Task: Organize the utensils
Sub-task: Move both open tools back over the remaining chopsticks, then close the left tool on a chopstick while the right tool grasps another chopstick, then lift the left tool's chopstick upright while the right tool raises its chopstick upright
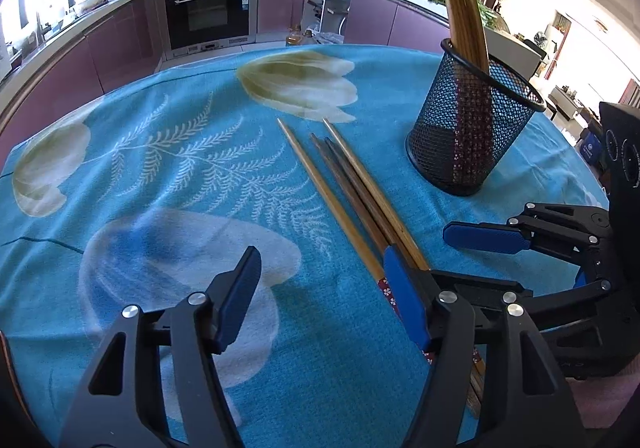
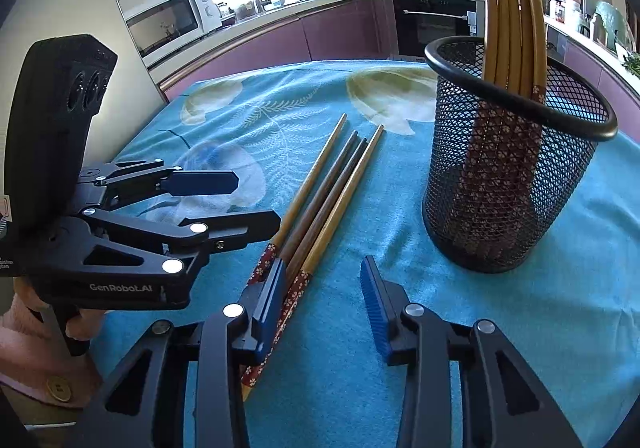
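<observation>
Chopsticks (image 1: 352, 188) lie loose on the blue flowered tablecloth (image 1: 168, 176) in front of me, four of them side by side: two pale ones on the outside and two dark ones between them, patterned red ends toward the near edge of the table and tips pointing toward the far edge. My left gripper (image 1: 320, 296) is low over those near ends with its jaws partly spread; its right finger (image 1: 404, 296) sits on top of the bundle and most of the gap is over bare cloth, so it has hold of nothing. My right gripper (image 2: 324, 304) is also partly open, its left finger (image 2: 272, 300) resting over the red ends while one pale chopstick lies in the gap; the pads are not pressing it, so nothing is gripped there either. Farther back, toward the right side of the table, stands one black mesh holder (image 2: 508, 184), upright, with about five more pale chopsticks (image 2: 516, 8) standing in it, leaning together, tips up.
</observation>
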Available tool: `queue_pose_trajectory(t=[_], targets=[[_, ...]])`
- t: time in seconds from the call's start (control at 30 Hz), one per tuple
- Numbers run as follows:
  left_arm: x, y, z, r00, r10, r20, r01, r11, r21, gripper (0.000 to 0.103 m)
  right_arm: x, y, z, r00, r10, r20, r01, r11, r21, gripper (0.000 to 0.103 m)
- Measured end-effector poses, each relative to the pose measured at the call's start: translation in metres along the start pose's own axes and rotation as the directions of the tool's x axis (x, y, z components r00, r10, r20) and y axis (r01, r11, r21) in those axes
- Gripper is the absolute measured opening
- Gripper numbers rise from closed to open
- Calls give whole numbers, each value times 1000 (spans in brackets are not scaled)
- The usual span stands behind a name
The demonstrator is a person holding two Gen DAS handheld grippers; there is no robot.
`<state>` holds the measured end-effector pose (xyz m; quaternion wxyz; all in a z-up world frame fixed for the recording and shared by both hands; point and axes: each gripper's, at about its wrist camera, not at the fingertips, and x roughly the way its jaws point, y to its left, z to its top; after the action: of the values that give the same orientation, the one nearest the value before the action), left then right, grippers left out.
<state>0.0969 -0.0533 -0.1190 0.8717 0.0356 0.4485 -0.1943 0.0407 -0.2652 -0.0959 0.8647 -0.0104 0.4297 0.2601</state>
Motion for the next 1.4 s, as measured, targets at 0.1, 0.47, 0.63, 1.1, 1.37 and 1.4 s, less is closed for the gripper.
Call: queue_pose_trajectory(t=[0.1,0.47,0.63,1.1,1.37,1.4], targets=[[5,-3,1,1000,9,-9,-9,1000,12,59,-2,-3,0,1000,-10,-7,10,1000,1,32],[5,-3,3,1000,-8,-22,9,999,35,49,0,-7,3,999,-48,-13,48,999,-2,32],[10,-4,12,1000,-2,-24,3,999,48,49,10,-6,12,997,-72,-7,72,997,-12,31],[22,0,21,999,-5,-33,6,999,36,24,20,-13,24,997,-82,1,82,996,30,9],[14,-1,11,1000,-7,-23,7,1000,2,9,10,-23,19,999,-40,35,36,993,109,6],[13,-1,10,1000,-7,-22,7,1000,-2,8,7,-23,18,999,-36,38,31,993,113,6]])
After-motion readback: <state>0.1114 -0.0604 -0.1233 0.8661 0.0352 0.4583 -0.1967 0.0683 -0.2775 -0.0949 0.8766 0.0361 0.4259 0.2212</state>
